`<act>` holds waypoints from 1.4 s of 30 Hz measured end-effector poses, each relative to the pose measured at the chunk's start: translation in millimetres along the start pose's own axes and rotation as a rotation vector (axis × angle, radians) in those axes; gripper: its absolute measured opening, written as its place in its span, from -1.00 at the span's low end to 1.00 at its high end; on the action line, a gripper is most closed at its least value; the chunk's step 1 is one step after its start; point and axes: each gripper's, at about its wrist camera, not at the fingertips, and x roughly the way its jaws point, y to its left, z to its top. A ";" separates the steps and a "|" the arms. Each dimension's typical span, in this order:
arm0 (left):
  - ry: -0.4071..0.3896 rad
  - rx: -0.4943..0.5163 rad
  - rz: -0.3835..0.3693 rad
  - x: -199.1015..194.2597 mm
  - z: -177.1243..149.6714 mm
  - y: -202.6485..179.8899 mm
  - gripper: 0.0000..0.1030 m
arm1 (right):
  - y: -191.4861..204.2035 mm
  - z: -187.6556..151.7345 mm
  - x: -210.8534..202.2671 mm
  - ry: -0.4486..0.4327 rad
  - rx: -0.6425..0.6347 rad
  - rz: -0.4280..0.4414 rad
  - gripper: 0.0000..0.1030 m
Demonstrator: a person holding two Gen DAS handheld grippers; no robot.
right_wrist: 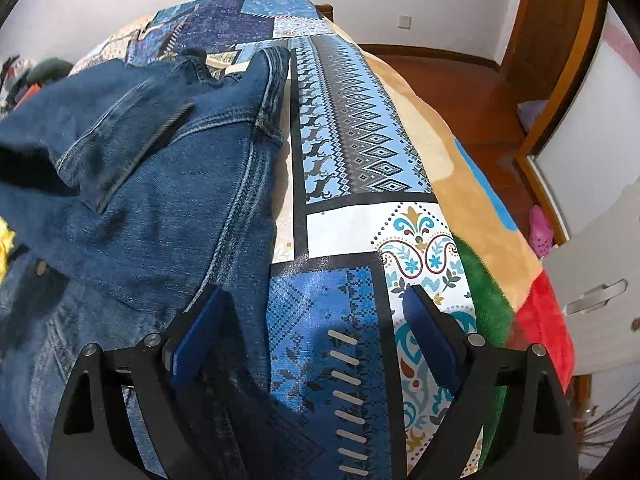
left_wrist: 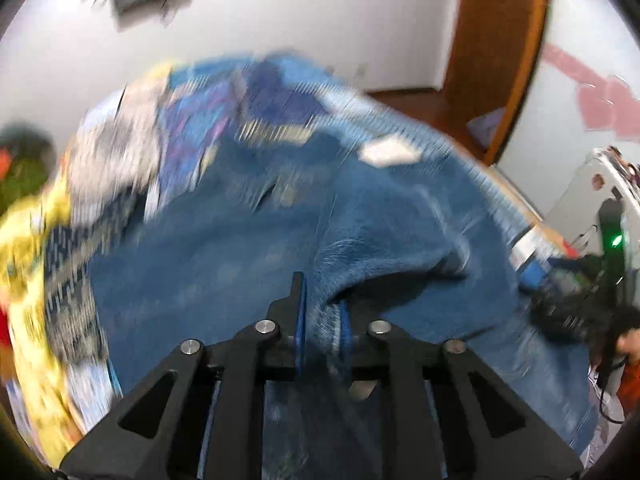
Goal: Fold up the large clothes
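Lying lengthwise away from the right gripper, the jeans are spread on the patterned bedcover; its jaws are apart. A denim fold is pinched by the left gripper.

Blue jeans, rumpled, on patterned bedspread

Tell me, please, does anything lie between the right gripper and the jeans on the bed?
Nothing visible does: the open right gripper hangs directly above the edge of the jeans, with only the patterned bedspread beside them.
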 end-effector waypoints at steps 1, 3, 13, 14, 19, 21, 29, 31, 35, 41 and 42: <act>0.037 -0.040 -0.001 6.7 -12.3 11.0 -0.36 | 2.2 -1.0 0.8 -0.001 -0.007 -0.012 0.73; 0.078 -0.097 0.005 14.8 -30.4 25.5 0.05 | 4.1 -1.5 1.0 0.001 -0.015 -0.028 0.73; 0.124 -0.015 0.186 11.8 -40.3 16.4 0.66 | 3.2 5.4 0.1 0.056 0.015 -0.035 0.73; 0.109 0.011 0.206 7.9 -37.7 12.1 0.66 | 3.0 5.1 -1.7 0.058 0.019 -0.031 0.73; 0.040 0.085 0.170 -11.5 -20.0 -11.3 0.67 | 4.6 3.4 -14.6 0.038 0.023 -0.022 0.73; 0.018 0.089 0.134 -17.3 -13.2 -20.0 0.73 | 4.9 4.6 -21.3 0.015 0.028 0.004 0.73; 0.050 0.218 0.111 11.5 -2.4 -70.2 0.84 | 21.0 9.4 -40.9 -0.047 0.024 0.085 0.73; 0.099 0.255 0.136 35.3 -4.8 -79.6 0.84 | 26.2 10.4 -38.3 -0.044 0.011 0.096 0.73; 0.143 0.296 0.170 65.8 -8.5 -88.2 0.84 | 35.6 8.5 -26.9 -0.025 -0.020 0.081 0.73; 0.057 0.370 0.229 66.4 -4.2 -98.8 0.72 | 45.7 3.2 -15.2 -0.012 -0.073 0.006 0.73; 0.045 0.373 0.222 65.2 -3.1 -99.5 0.63 | 46.1 3.1 -12.8 -0.003 -0.074 0.012 0.73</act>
